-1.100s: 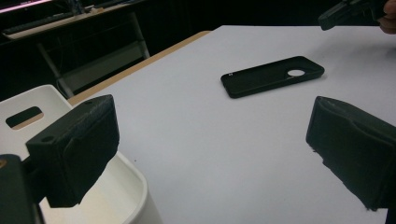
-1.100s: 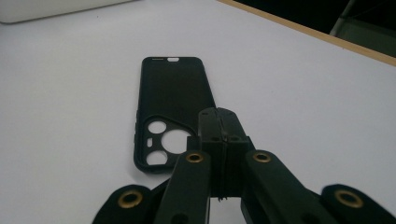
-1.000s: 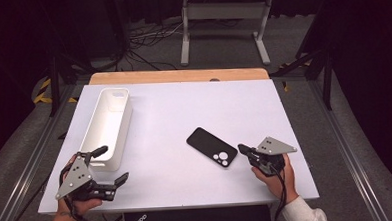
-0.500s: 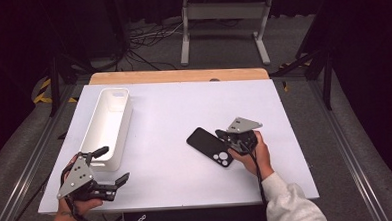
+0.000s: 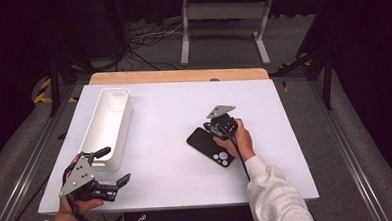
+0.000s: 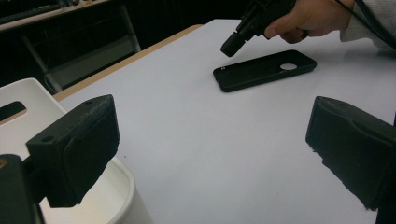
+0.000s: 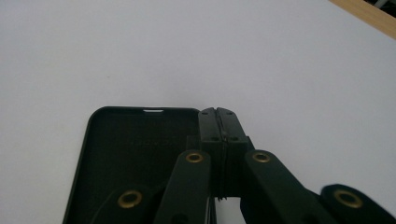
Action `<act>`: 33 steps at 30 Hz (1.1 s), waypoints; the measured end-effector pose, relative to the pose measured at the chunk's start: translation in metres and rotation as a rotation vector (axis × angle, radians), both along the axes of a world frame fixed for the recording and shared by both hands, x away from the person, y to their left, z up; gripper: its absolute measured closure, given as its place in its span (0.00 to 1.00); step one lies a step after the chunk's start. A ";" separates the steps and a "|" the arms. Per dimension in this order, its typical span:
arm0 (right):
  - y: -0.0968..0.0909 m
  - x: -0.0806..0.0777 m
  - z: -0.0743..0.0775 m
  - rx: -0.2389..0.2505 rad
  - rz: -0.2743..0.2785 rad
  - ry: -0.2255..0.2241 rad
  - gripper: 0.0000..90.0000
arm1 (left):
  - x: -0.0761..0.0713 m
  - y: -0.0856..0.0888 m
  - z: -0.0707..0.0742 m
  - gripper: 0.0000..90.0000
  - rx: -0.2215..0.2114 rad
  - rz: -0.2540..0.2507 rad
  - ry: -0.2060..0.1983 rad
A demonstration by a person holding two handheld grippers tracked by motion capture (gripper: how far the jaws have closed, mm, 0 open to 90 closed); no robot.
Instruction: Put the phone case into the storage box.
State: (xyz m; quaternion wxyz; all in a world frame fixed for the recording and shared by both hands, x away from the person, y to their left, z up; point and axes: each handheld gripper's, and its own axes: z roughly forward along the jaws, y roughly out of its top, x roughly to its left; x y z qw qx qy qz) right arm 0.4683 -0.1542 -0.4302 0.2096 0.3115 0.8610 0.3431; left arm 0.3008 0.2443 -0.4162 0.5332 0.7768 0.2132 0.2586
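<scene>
Phone case (image 5: pixel 209 146) now lies under the moved-in right hand-held gripper (image 5: pixel 215 123).

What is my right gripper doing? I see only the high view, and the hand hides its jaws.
Observer: In the right gripper view, the right gripper has its jaws pressed together with nothing between them.
Operator: Do they touch the black phone case?
Observer: The left gripper view shows the tips hanging just above the far end of the phone case, with a gap under them.
Operator: Which face of the case is up?
Observer: The right gripper view shows the hollow inner side up, with its raised rim around it.
Operator: And the left gripper?
Observer: The left gripper has its jaws wide apart and empty, beside the white bin.
</scene>
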 end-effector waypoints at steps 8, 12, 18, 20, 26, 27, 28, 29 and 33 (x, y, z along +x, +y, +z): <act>0.009 0.011 -0.006 -0.043 -0.012 0.036 1.00 | 0.000 0.000 -0.001 0.04 -0.007 -0.004 0.004; 0.012 0.015 -0.007 -0.053 -0.022 0.049 1.00 | 0.000 0.001 -0.002 0.04 -0.012 -0.004 0.008; 0.016 0.017 -0.008 -0.067 -0.015 0.054 1.00 | 0.000 0.000 -0.001 0.04 -0.009 -0.006 0.010; 0.019 0.017 -0.008 -0.072 -0.012 0.052 1.00 | 0.000 0.001 -0.001 0.04 -0.006 -0.005 0.006; 0.024 0.018 -0.007 -0.082 -0.006 0.045 1.00 | 0.000 -0.001 -0.002 0.04 -0.008 -0.008 0.018; 0.024 0.018 -0.008 -0.084 -0.008 0.041 1.00 | 0.000 -0.001 -0.002 0.04 -0.006 -0.009 0.018; 0.025 0.019 -0.008 -0.090 -0.019 0.039 1.00 | 0.000 -0.001 -0.003 0.04 -0.007 -0.010 0.020; 0.024 0.019 -0.008 -0.098 -0.023 0.038 1.00 | 0.000 -0.001 -0.003 0.04 -0.008 -0.009 0.020; 0.024 0.023 -0.013 -0.108 -0.038 0.049 1.00 | 0.000 0.000 -0.002 0.04 -0.011 -0.008 0.020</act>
